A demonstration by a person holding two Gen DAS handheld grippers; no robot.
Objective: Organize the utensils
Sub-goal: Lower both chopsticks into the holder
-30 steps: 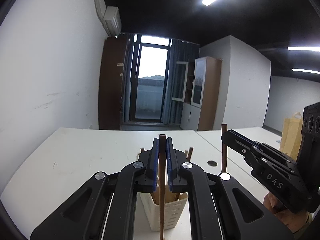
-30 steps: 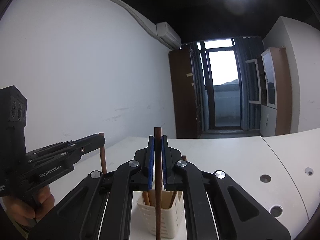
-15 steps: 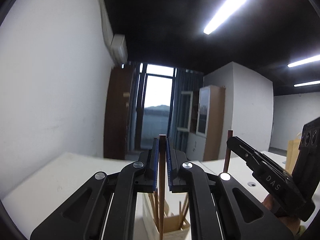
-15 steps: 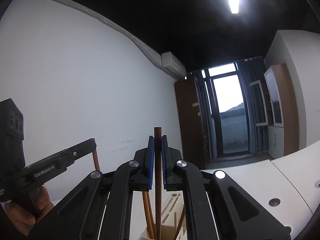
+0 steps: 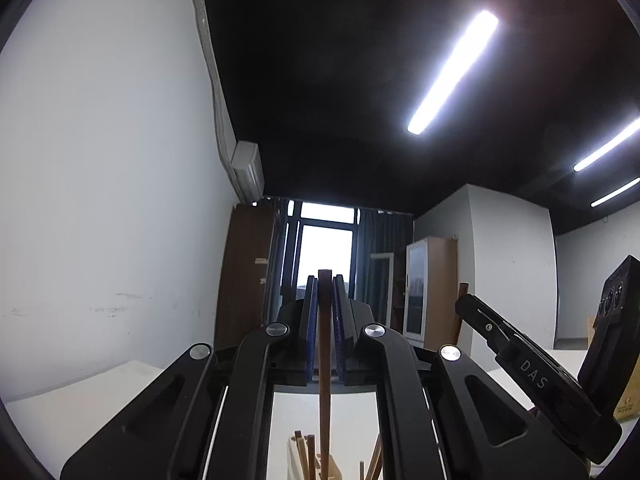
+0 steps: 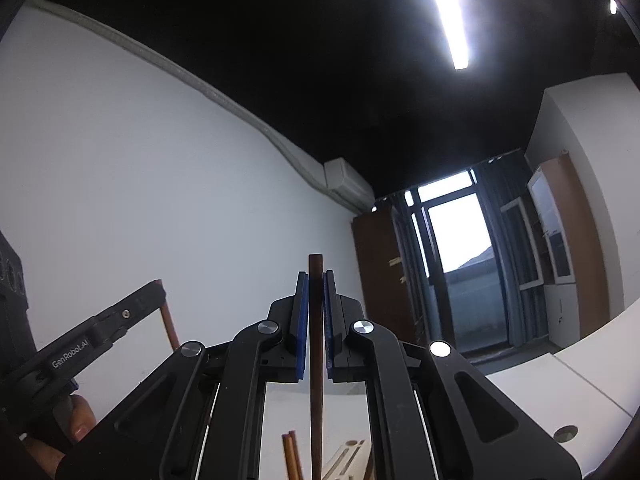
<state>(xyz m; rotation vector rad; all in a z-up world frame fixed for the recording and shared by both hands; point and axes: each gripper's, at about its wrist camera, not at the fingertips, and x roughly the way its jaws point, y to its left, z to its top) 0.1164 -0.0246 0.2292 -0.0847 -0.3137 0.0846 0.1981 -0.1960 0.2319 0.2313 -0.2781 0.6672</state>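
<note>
My left gripper (image 5: 324, 280) is shut on a brown chopstick (image 5: 324, 380) held upright; its lower end runs down toward a white utensil holder (image 5: 296, 464) with several chopsticks at the bottom edge. My right gripper (image 6: 316, 276) is shut on another brown chopstick (image 6: 316, 380), also upright, above the white holder (image 6: 348, 460). The right gripper shows at the right of the left wrist view (image 5: 466, 304), and the left gripper shows at the left of the right wrist view (image 6: 158, 290), each with its chopstick.
A white table (image 5: 80, 400) lies below, with round cable holes (image 6: 566, 434) on the right. A white wall is on the left, a window door and wooden cabinets stand at the back. A brown paper bag (image 5: 628, 396) sits at the far right.
Both grippers have tilted upward with their chopsticks, so the holder has dropped to the bottom edge of both views and more ceiling shows.
</note>
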